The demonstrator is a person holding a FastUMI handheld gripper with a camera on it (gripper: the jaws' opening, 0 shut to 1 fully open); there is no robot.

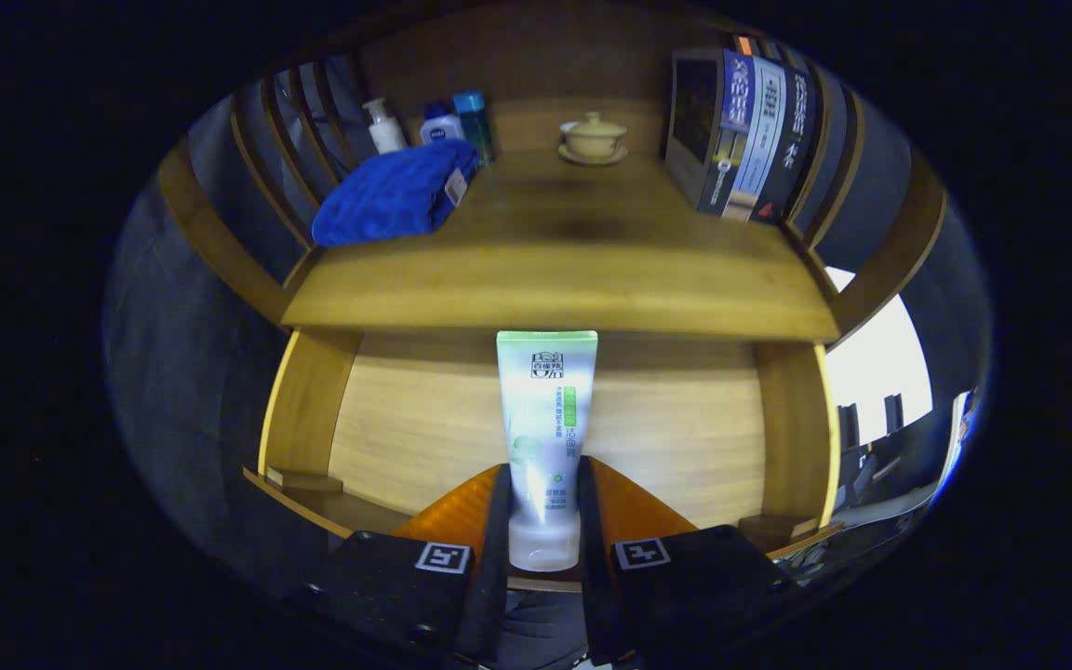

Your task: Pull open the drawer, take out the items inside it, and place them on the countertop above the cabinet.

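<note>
A white tube with a green end (544,437) stands upright between my fingers, cap end down, and my gripper (543,521) is shut on its lower half. Behind the tube lies the pulled-out wooden drawer (424,419), its pale floor bare around the tube. Above the drawer runs the wooden countertop (555,270) of the cabinet, its front edge just over the tube's top.
On the countertop a folded blue towel (396,195) lies at the left, with a pump bottle (383,126) and two small bottles (457,126) behind it. A lidded tea bowl on a saucer (593,138) sits at the back middle. Several books (745,130) stand at the right.
</note>
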